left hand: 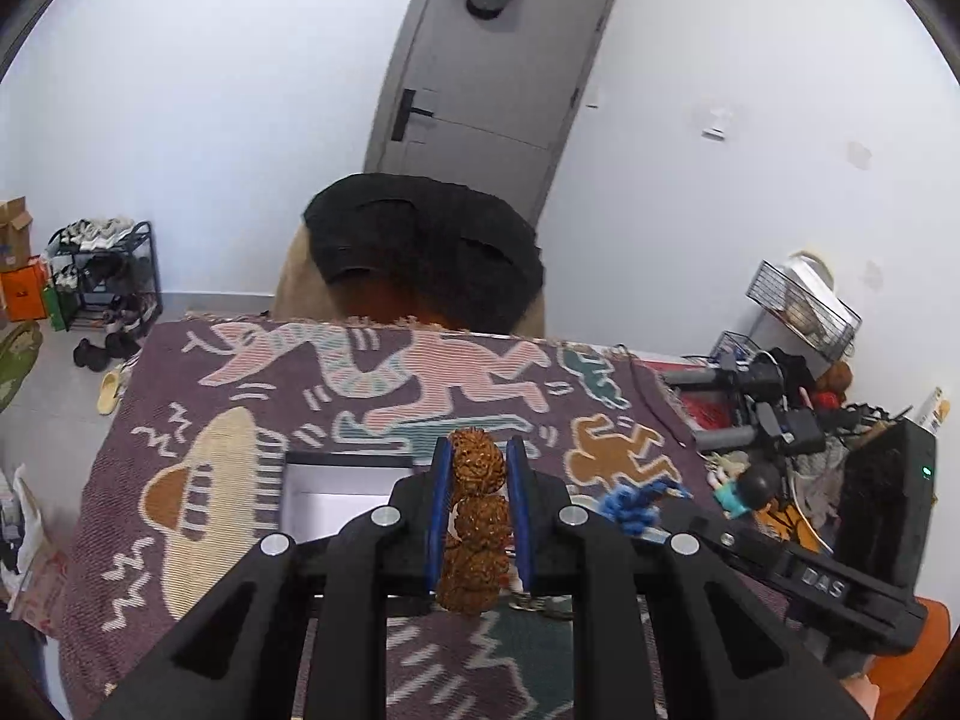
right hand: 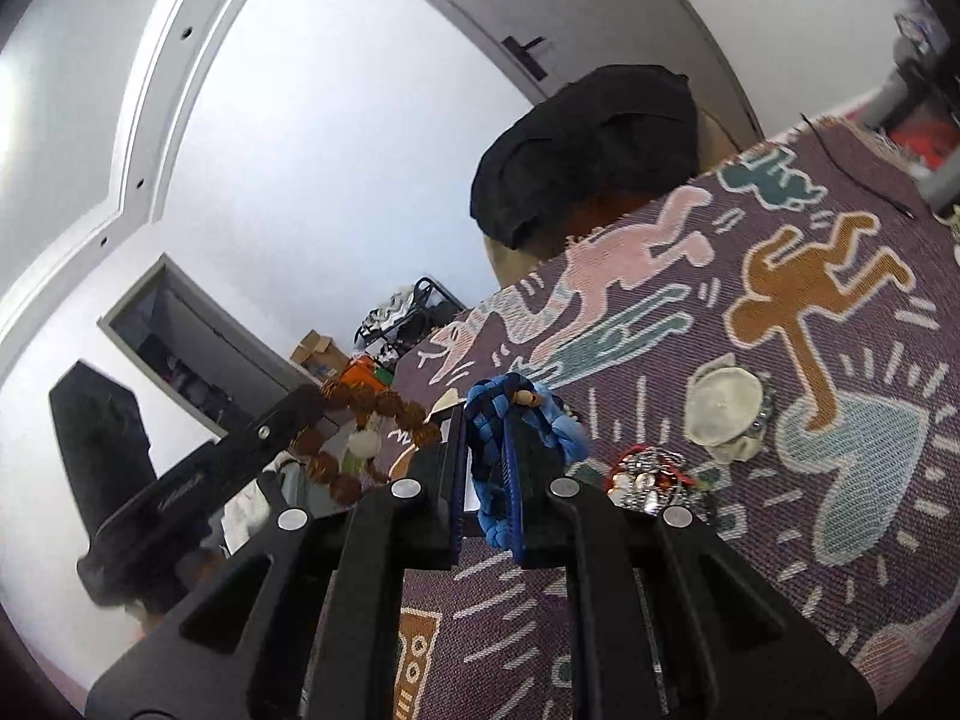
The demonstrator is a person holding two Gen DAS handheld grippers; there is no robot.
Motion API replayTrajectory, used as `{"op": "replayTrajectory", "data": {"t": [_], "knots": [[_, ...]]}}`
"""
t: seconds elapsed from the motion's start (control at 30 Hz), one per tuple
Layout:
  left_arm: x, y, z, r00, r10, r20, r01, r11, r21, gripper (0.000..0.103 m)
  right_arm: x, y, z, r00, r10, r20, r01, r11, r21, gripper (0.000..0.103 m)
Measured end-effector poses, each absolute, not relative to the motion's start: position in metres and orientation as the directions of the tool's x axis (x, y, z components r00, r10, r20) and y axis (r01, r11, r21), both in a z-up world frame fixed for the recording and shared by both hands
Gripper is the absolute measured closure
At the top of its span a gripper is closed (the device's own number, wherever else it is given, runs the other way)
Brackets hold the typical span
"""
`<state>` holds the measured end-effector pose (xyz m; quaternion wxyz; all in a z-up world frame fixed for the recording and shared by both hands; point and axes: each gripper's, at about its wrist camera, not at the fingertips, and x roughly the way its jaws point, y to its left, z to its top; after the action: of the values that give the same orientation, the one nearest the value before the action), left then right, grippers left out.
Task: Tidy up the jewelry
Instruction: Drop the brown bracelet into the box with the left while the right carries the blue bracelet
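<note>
In the left wrist view, the left hand-held gripper [left hand: 479, 450] is clamped on a brown bead bracelet [left hand: 474, 516], held above the patterned blanket [left hand: 198, 408] covering the counter; an open box [left hand: 336, 498] lies just below it.

In the right wrist view, the right hand-held gripper [right hand: 489, 420] is clamped on a blue braided bracelet [right hand: 510, 426], raised over the blanket. A heap of jewelry [right hand: 651, 480] rests nearby beside a pale pouch [right hand: 723, 414].

Rough seed beads [left hand: 475, 516]; woven cloth blanket [left hand: 252, 396]
</note>
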<state>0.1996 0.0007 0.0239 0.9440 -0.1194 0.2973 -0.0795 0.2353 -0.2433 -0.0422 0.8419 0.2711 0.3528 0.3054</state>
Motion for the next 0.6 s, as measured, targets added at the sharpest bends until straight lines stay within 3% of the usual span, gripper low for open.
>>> {"op": "replayTrajectory", "data": {"t": [0.27, 0.57, 0.6], "knots": [[0.222, 0.033, -0.014, 0.775, -0.174, -0.608, 0.014, 0.966, -0.259, 0.087, 0.236, -0.219, -0.051, 0.543, 0.704, -0.458, -0.333, 0.681, 0.652, 0.091], [0.247, 0.034, -0.056, 0.720, -0.213, -0.660, 0.013, 0.956, -0.295, 0.087, 0.244, -0.204, -0.073, 0.525, 0.691, -0.497, -0.303, 0.698, 0.649, 0.091], [0.248, 0.035, -0.056, 0.722, -0.204, -0.661, 0.004, 0.957, -0.291, 0.078, 0.244, -0.203, -0.074, 0.523, 0.690, -0.500, -0.302, 0.699, 0.648, 0.091]]}}
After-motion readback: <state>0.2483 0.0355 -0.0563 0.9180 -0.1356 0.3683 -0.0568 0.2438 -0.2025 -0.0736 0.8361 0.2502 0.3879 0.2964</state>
